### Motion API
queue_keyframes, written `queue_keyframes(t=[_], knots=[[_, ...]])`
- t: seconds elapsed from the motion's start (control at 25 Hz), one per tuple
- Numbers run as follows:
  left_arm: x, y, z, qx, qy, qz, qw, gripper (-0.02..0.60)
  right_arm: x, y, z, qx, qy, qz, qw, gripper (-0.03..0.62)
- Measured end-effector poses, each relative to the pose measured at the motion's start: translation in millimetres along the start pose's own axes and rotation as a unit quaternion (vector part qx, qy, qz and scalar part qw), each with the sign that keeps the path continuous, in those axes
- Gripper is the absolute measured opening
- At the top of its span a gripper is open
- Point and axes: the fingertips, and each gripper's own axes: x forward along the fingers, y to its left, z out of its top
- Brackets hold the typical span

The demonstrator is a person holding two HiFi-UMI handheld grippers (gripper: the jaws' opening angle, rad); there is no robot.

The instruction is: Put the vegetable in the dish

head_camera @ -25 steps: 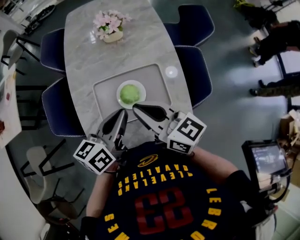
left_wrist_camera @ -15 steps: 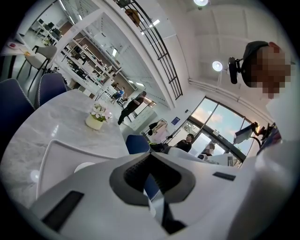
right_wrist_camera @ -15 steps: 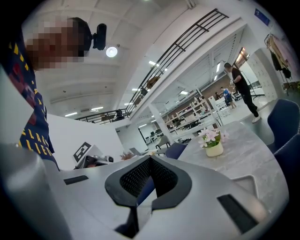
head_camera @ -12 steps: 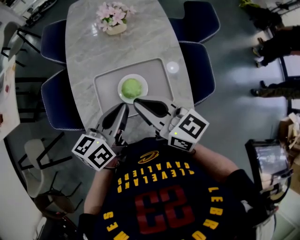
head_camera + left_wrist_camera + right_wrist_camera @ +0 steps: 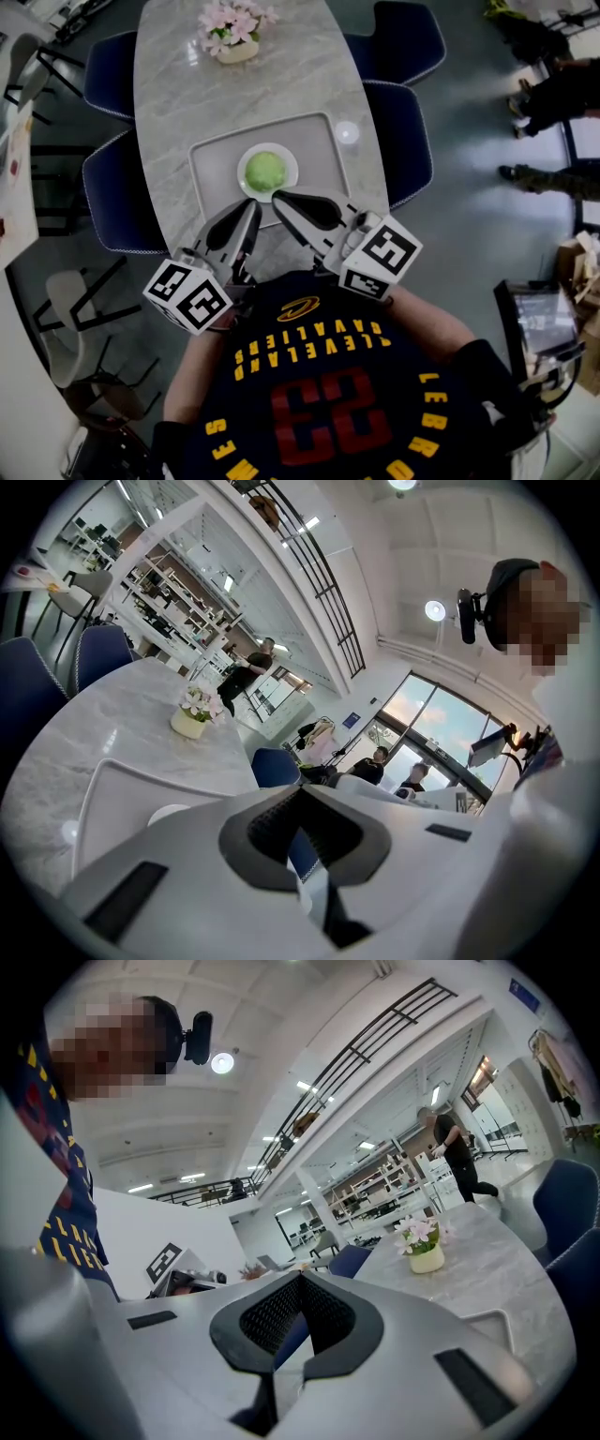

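Vegetable [image 5: 266, 171] round, pale green, sitting in white dish [image 5: 245, 179].

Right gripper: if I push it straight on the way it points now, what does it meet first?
Most likely the white dish holding the green vegetable: in the head view the right gripper, jaws shut, aims at its near rim. Height is unclear, so it might pass above it.

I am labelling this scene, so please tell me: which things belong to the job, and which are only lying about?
Job: vegetable, dish, left gripper, right gripper.
Lying about: tray, flowers, white disc, chairs.
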Motion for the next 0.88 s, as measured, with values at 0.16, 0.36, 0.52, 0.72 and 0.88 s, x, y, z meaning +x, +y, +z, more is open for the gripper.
queue_keyframes(t=[0.16, 0.36, 0.52, 0.72, 0.88], knots=[[-0.2, 1.2, 0.5, 0.001, -0.001, 0.001, 1.0, 0.0, 0.6, 0.2, 0.7, -0.003, -0.001, 0.001, 1.0, 0.005], [0.3, -0.2, 2.8, 0.003, -0.001, 0.002, 1.0, 0.0, 1.3, 0.8, 1.8, -0.002, 0.001, 0.003, 1.0, 0.005], [0.0, -0.3, 2.8, 0.004, 0.0, 0.002, 1.0, 0.0, 0.8, 0.5, 2.5, -0.002, -0.001, 0.003, 1.0, 0.005], [0.1, -0.9, 2.3, 0.005, 0.001, 0.002, 1.0, 0.0, -0.2, -0.7, 2.1, -0.001, -0.001, 0.0, 1.0, 0.005], [0.3, -0.9, 1.8, 0.006, 0.002, 0.001, 1.0, 0.0, 0.1, -1.2, 1.2, -0.001, 0.0, -0.001, 1.0, 0.005]])
